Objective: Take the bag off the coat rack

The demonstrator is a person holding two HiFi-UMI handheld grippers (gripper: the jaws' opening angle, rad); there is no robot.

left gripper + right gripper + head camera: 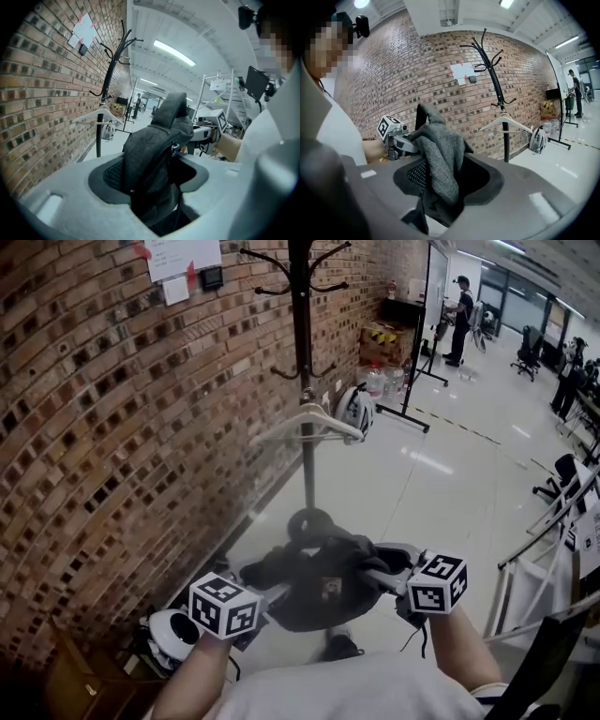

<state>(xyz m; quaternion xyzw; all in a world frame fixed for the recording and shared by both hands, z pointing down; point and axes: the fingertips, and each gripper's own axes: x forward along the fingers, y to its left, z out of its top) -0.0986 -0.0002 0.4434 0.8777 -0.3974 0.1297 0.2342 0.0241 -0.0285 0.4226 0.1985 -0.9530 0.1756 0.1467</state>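
The dark grey fabric bag [323, 589] hangs between my two grippers, low in front of me and clear of the black coat rack [301, 343]. My left gripper [270, 594] is shut on the bag's left side, and in the left gripper view the cloth [152, 150] fills the space between the jaws [150, 187]. My right gripper [382, 577] is shut on the bag's right side, with grey fabric [440, 154] bunched between its jaws [440, 187]. The bag's loop handle [311, 521] stands up free, about a step short of the rack's pole.
A white hanger [305, 424] and a white helmet [355, 410] hang on the rack. The brick wall [103, 427] runs along the left. A white round object [172, 634] lies on the floor by the wall. Chairs and a rail [553, 512] stand to the right. A person [461, 320] stands far off.
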